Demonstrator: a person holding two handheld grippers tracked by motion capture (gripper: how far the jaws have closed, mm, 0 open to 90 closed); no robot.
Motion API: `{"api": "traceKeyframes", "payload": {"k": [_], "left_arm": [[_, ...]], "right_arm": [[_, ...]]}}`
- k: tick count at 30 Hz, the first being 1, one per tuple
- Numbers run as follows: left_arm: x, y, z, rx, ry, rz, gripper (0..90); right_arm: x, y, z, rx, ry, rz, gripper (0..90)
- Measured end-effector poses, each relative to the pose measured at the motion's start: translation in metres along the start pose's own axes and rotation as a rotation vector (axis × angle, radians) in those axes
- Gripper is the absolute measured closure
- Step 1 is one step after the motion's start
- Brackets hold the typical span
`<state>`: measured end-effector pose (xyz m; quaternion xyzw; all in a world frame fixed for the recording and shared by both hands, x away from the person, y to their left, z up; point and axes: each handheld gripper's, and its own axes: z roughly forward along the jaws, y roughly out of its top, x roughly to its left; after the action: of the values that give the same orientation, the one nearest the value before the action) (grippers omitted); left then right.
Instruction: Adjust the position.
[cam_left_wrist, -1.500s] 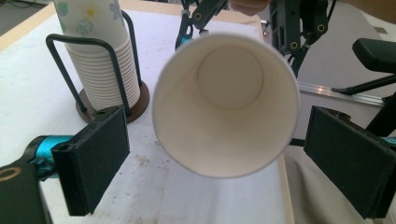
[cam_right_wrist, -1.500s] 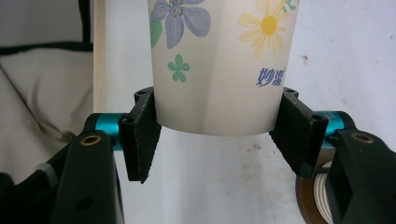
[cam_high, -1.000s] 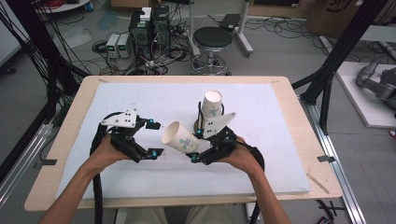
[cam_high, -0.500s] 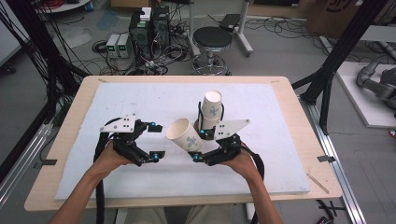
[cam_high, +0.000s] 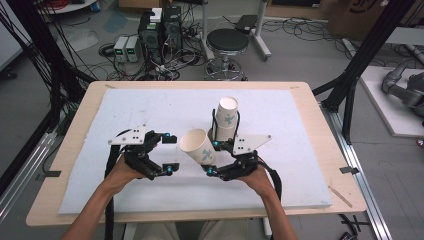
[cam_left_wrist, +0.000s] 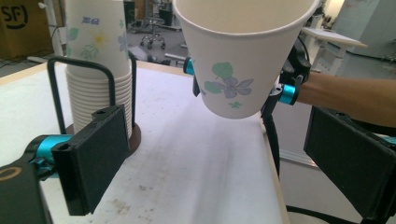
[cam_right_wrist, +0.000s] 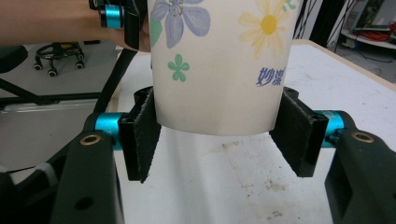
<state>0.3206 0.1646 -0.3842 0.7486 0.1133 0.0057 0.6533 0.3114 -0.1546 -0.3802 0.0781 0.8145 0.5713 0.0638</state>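
**Paper cup gripped above the worktop's middle**

The right gripper (cam_high: 209, 158) is clenched on a flowered paper cup (cam_high: 198, 146), tilted, lifted near the worktop's (cam_high: 300, 195) front-centre. The left gripper (cam_high: 168, 153) is released, its jaws wide, just beside the cup. The cup stack (cam_high: 226, 119) stands in its holder behind.

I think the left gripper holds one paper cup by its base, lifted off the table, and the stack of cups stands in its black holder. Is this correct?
Not quite: the right gripper holds the paper cup, its jaws clamped on the base, as the right gripper view shows. The left gripper is open, holding nothing. The rest stands: the cup is lifted off the table, and the stack of cups stands in its black holder.
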Motion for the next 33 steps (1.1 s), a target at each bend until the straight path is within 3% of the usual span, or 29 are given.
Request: {"api": "traceKeyframes", "payload": {"k": [18, 33], "left_arm": [[-0.003, 0.016, 0.030, -0.033, -0.091, 0.025, 7.8], [-0.003, 0.020, 0.036, -0.048, -0.138, 0.037, 17.9]], "right_arm": [[0.003, -0.003, 0.011, -0.003, 0.044, -0.010, 37.5], [0.006, -0.004, 0.019, 0.003, 0.074, -0.024, 37.5]]}}
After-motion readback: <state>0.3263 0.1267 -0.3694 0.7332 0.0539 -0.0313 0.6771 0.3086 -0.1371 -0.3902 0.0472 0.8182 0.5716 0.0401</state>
